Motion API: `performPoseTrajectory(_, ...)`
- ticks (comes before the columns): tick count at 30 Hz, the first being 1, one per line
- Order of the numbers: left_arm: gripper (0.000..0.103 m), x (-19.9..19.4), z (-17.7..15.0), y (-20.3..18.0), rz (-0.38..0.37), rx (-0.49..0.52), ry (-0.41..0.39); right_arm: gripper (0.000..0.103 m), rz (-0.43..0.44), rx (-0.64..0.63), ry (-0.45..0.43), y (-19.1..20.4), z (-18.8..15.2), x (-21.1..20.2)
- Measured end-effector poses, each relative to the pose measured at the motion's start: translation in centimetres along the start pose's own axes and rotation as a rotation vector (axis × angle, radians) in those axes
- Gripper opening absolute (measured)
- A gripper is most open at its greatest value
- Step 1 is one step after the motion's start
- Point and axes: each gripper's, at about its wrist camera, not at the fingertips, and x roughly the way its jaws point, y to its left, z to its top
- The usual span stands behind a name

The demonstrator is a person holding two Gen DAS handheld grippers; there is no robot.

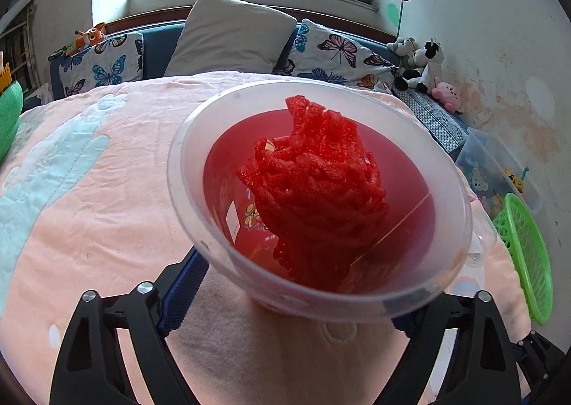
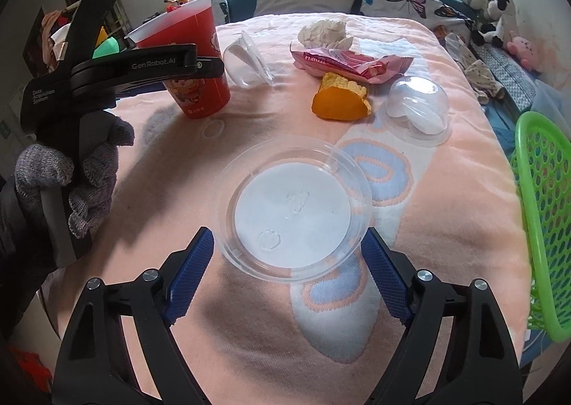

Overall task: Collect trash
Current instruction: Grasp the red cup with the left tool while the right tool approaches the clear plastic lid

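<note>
Cup: a red paper cup (image 2: 198, 59) with a clear rim is held off the blanket (image 2: 446, 226), clamped between the fingers of the left gripper (image 1: 285, 312); a crumpled red mesh wad (image 1: 314, 191) is seen stuffed inside it.
Lid: a flat clear plastic lid (image 2: 296, 208) lies on the blanket, just ahead of the right gripper (image 2: 289, 276).
Right claw: spread wide and holding nothing, with one blue pad at each side of the lid's near edge.
Other trash: a small clear cup (image 2: 246, 60) on its side, a pink wrapper (image 2: 349, 64), a crumpled tissue (image 2: 323, 30), a yellow-orange scrap (image 2: 342, 101) and a clear dome lid (image 2: 417, 109) are scattered farther back on the blanket.
Basket: a green basket (image 2: 542, 212) stands at the right edge of the bed.
Risk, lid: thin, slick plastic lying flat could be skated forward or flexed out of the pads if they are closed too high above the soft blanket.
Risk, cup: the cup is tilted, so the mesh could be tipped out; a tighter squeeze could crush the paper wall.
</note>
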Motion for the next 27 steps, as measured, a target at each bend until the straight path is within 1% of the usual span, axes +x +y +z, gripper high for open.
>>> performPoseTrajectory(2, 0.073, 0.1, 0.0, 0.0, -0.020, -0.005, 0.004, 0.084, 0.001, 0.002, -0.004, 0.0, 0.0, 0.0)
performPoseTrajectory(3, 0.067, 0.1, 0.0, 0.0, -0.028, -0.004, 0.003, 0.084, 0.002, 0.004, -0.005, -0.1, -0.1, -0.1)
performPoseTrajectory(4, 0.065, 0.0, -0.1, -0.1, -0.033, -0.001, 0.000, 0.083, 0.002, 0.006, -0.007, -0.1, -0.1, -0.1)
performPoseTrajectory(8, 0.065, -0.5, -0.3, -0.4, -0.041, 0.014, 0.001, 0.083, 0.004, 0.010, -0.012, -0.1, -0.3, -0.3)
performPoseTrajectory(10, 0.065, -0.9, -0.4, -0.4, -0.053, 0.012, 0.018, 0.083, 0.007, 0.012, -0.014, -0.2, -0.5, -0.5)
performPoseTrajectory(17, 0.064, -2.4, -0.8, -0.8, -0.068, 0.046, 0.143, 0.083, 0.003, 0.018, -0.026, -0.5, -0.8, -1.4)
performPoseTrajectory(21, 0.064, -4.0, -1.2, -1.1, -0.052, 0.098, 0.223, 0.083, 0.002, 0.026, -0.027, -0.8, -1.2, -1.9)
performPoseTrajectory(27, 0.065, -5.8, -1.6, -1.2, -0.041, 0.146, 0.348, 0.083, 0.007, 0.037, -0.029, -1.3, -1.8, -2.8)
